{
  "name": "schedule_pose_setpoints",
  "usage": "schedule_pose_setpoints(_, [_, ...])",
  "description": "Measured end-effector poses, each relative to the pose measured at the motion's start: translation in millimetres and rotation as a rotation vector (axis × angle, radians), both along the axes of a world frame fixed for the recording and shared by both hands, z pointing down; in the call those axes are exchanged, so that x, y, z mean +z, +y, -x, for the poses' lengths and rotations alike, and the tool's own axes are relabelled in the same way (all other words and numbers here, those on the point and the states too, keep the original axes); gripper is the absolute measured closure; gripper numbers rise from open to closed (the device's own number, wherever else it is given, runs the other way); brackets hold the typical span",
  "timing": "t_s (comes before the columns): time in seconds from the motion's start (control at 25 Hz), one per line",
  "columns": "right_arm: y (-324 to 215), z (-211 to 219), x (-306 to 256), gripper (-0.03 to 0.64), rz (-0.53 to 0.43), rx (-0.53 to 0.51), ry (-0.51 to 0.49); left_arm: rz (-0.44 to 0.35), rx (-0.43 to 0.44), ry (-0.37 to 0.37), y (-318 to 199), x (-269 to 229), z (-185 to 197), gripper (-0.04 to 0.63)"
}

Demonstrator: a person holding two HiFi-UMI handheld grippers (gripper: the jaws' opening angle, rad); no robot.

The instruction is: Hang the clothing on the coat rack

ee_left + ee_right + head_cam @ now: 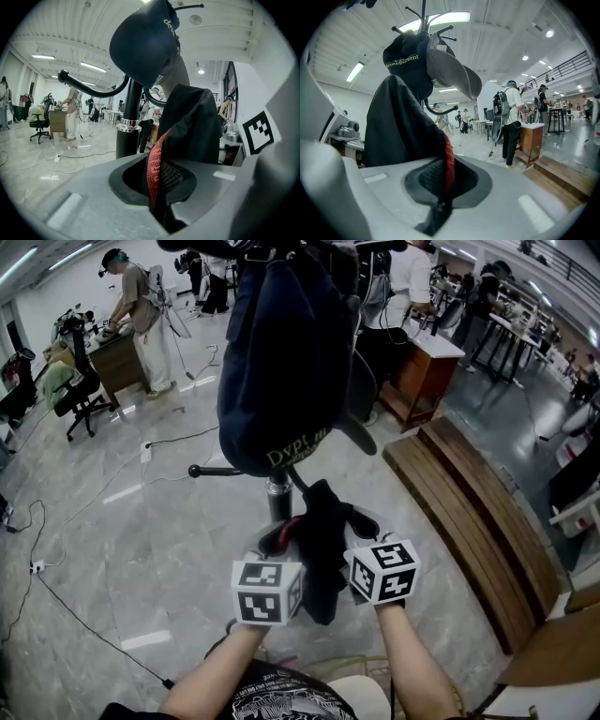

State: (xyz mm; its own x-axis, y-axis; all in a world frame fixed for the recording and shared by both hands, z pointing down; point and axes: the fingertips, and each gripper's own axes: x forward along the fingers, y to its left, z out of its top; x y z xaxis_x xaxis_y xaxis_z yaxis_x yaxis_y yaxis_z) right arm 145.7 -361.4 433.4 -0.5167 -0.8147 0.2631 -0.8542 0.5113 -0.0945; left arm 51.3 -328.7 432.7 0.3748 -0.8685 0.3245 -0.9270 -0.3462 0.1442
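Note:
A black garment with red trim [321,549] hangs bunched between my two grippers, just in front of the coat rack's black pole [278,495]. My left gripper [281,536] is shut on its left side and my right gripper [360,521] on its right side. In the left gripper view the cloth [187,126] runs up from the left gripper [157,187]; the right gripper view shows the cloth [401,126] pinched the same way in the right gripper [444,180]. A navy cap [281,362] and a grey item [454,70] hang on the rack above. A free curved hook [89,86] sticks out to the left.
A wooden platform [469,512] lies to the right, with a wooden desk [427,371] behind it. A person [141,315] stands at a desk at the far left, near an office chair [80,390]. Cables [75,615] trail across the grey floor.

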Motion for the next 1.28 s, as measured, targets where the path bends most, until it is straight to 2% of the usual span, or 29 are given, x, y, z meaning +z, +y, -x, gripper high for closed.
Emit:
schedule_pose_setpoints(0.56, [25.9,-7.9,8.0,0.600,0.014,0.025,0.004,0.017,0.008,-0.024,21.2,9.1,-9.5,0.574])
schedule_pose_setpoints(1.28, [57.8,-12.5,16.7,0.598,0.034,0.105,0.022,0.022,0.031,-0.027,46.8,15.5,-16.5,0.572])
